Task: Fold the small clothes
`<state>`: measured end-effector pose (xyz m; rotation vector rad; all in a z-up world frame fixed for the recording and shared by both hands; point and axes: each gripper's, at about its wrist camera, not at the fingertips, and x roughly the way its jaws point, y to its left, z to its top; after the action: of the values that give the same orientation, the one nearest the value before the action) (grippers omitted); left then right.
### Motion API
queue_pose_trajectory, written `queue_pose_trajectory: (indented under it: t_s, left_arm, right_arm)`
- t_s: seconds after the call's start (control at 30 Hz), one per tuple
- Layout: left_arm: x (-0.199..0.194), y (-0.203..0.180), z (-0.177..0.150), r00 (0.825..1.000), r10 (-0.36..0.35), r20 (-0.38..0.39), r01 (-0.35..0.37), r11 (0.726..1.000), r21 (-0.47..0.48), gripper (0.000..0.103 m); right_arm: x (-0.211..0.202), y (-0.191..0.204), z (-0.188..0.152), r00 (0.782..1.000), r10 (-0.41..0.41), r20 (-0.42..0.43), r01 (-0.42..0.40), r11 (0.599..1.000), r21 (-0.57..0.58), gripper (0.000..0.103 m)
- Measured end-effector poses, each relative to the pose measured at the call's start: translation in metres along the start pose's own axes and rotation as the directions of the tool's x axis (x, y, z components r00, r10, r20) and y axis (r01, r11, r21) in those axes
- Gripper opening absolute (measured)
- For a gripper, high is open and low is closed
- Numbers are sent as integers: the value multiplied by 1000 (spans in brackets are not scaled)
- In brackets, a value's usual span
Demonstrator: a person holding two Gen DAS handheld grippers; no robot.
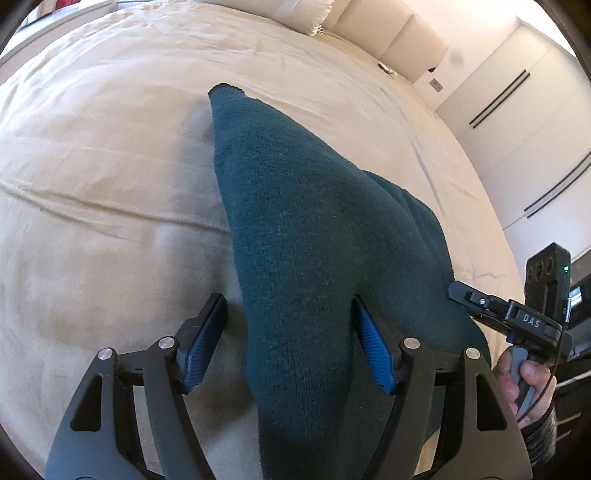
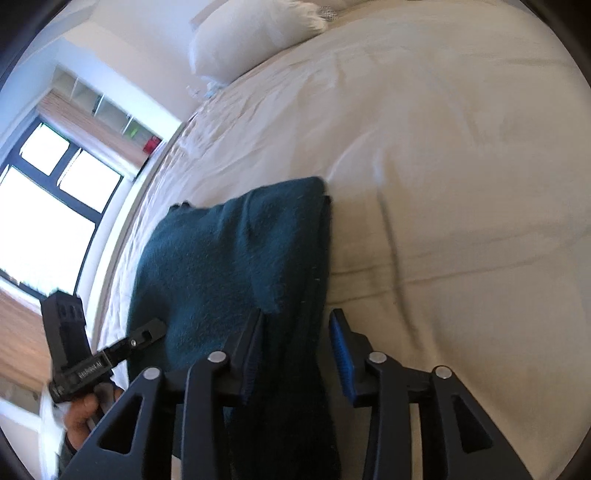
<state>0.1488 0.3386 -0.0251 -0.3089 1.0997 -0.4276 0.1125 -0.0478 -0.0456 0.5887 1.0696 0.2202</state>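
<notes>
A dark teal knitted garment [image 1: 295, 206] lies folded on the cream bedsheet [image 1: 110, 166], running away from me as a long strip. My left gripper [image 1: 288, 301] straddles its near end with the jaws open. The left pad [image 1: 207, 332] stands clear of the fabric and the right pad [image 1: 373, 347] sits against its fold. In the right wrist view the same garment [image 2: 229, 258] passes between the jaws of my right gripper [image 2: 295, 314], which is open, with a gap at the right pad [image 2: 341, 354]. Each gripper shows at the other view's edge, held by a hand [image 1: 524, 384].
White pillows [image 2: 251, 33] and a padded headboard [image 1: 391, 33] lie at the far end of the bed. White wardrobe doors [image 1: 517, 110] stand to the right. A window [image 2: 48, 206] and a shelf unit [image 2: 103, 110] are on the left side.
</notes>
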Motion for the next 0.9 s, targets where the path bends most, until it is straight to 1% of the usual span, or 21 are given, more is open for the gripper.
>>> queue_pose_trajectory:
  t_s: [0.07,0.1,0.17,0.2,0.27,0.3,0.33,0.37,0.4,0.47,0.5,0.53,0.57,0.6,0.67,0.73,0.8,0.9]
  left_arm:
    - [4,1,1,1000,0,-11,0,1000,1,72]
    - [5,0,3,1000,0,-16,0,1000,0,73]
    - [8,1,8,1000,1,-25,-1,1000,-14,73]
    - [8,0,10,1000,4,-27,-4,1000,-15,73]
    - [11,-2,13,999,12,-35,-12,1000,-15,75]
    - [15,-2,15,999,14,-46,-14,1000,-13,76]
    - [19,-4,18,998,15,-57,-15,1000,-10,77]
    - [25,-7,23,998,8,-65,-9,1000,-8,76]
    - [26,-7,26,997,0,-71,-1,1000,-8,75]
    - [29,-8,31,995,-33,-90,32,999,-20,57]
    - [30,-8,35,995,-23,-94,22,1000,-12,55]
    - [30,-12,36,995,-7,-97,8,1000,7,50]
    - [30,-15,38,995,8,-100,-6,1000,23,47]
    - [29,-18,40,994,21,-105,-17,999,33,45]
    - [26,-21,45,993,24,-117,-20,999,38,40]
    - [17,-23,52,993,11,-121,-6,999,44,38]
    - [5,-26,56,993,4,-119,5,997,71,38]
    - [-7,-29,60,994,-5,-109,14,996,89,38]
  right_arm:
    - [3,-3,4,1000,6,-11,-6,1000,23,53]
    - [8,-3,6,1000,-17,-26,17,1000,17,56]
    - [20,-6,8,997,-36,-75,39,998,39,58]
    - [21,-8,8,997,-23,-74,28,998,62,61]
    - [24,-6,8,997,-7,-77,13,998,67,62]
    - [28,-3,8,996,-4,-93,9,999,48,57]
    - [33,0,7,994,5,-107,-2,1000,26,50]
    - [38,3,8,992,30,-126,-29,1000,11,36]
    - [44,4,10,988,55,-146,-53,998,17,33]
    - [45,0,15,986,79,-149,-73,996,47,28]
    - [43,1,16,986,82,-144,-76,996,45,26]
    - [39,5,16,988,80,-135,-77,997,32,25]
    - [34,8,16,988,87,-124,-84,996,33,24]
    - [31,10,14,988,103,-113,-98,994,49,23]
    - [18,13,16,980,184,-78,-173,977,122,22]
    - [9,17,16,970,236,-60,-224,960,169,22]
    - [0,23,15,960,276,-58,-261,948,182,22]
    - [-4,24,13,955,291,-58,-276,942,191,22]
